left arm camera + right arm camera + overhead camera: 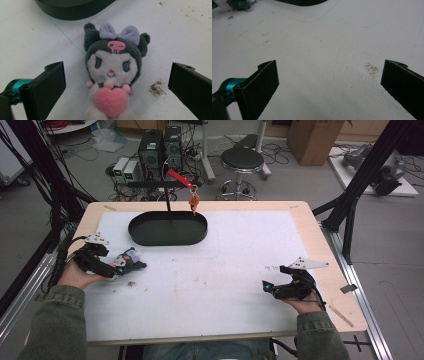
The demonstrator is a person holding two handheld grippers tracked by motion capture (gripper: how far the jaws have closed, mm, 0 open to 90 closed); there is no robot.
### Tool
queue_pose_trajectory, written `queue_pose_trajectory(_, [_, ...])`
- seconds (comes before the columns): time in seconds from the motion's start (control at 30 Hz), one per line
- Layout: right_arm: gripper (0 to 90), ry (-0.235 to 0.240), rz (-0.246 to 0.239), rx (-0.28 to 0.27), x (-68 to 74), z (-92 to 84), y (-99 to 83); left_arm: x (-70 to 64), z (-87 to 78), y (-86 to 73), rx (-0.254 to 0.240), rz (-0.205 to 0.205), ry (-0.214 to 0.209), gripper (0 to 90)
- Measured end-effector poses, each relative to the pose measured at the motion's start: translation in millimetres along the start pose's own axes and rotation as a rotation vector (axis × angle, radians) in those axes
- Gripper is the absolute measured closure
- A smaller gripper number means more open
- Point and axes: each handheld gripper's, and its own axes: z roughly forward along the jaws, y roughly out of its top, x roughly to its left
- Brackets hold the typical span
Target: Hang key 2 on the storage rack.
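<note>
Between the left tool's (113, 82) wide jaws: unlabelled plush doll (113, 72).

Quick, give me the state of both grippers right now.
Left gripper: open, jaws wide apart either side of the plush toy, not clamping it.
Right gripper: open, nothing between its jaws, over the white mat.

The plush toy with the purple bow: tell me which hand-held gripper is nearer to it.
Left. The left hand-held gripper has its open jaws on either side of the plush toy without touching it. The right hand-held gripper is far across the table, open over bare white surface.
</note>
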Motion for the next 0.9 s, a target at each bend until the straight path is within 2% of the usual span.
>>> queue_pose_trajectory(0.23, [0.5, 0.002, -0.001, 0.0, -0.2, 0.2, -0.1, -1.2, 10.8, 12.3, 0.068, 0.045, -0.007, 1.7])
queue_pose_trajectory(0.37, [0.4, 0.005, -0.005, 0.001, -0.3, 0.6, -0.3, 0.4, 20.4, 17.4, 0.142, 0.069, 0.011, 1.7])
queue_pose_trajectory(0.63, [0.5, 0.01, -0.003, 0.004, 0.5, 0.6, -0.6, 0.8, 36.4, 25.1, 0.227, 0.089, 0.0, 1.7])
queue_pose_trajectory(0.7, [0.5, 0.011, -0.006, 0.004, 0.6, 0.8, -0.7, 0.9, 39.9, 26.6, 0.256, 0.073, -0.019, 1.7])
queue_pose_trajectory(0.77, [0.5, 0.013, -0.009, 0.004, 0.7, 1.2, -0.8, -1.7, 45.5, 27.8, 0.287, 0.085, -0.015, 2.7])
queue_pose_trajectory(0.9, [0.5, 0.018, -0.01, 0.01, 1.2, 1.5, -0.9, -4.9, 53.0, 28.5, 0.316, 0.103, -0.013, 6.4])
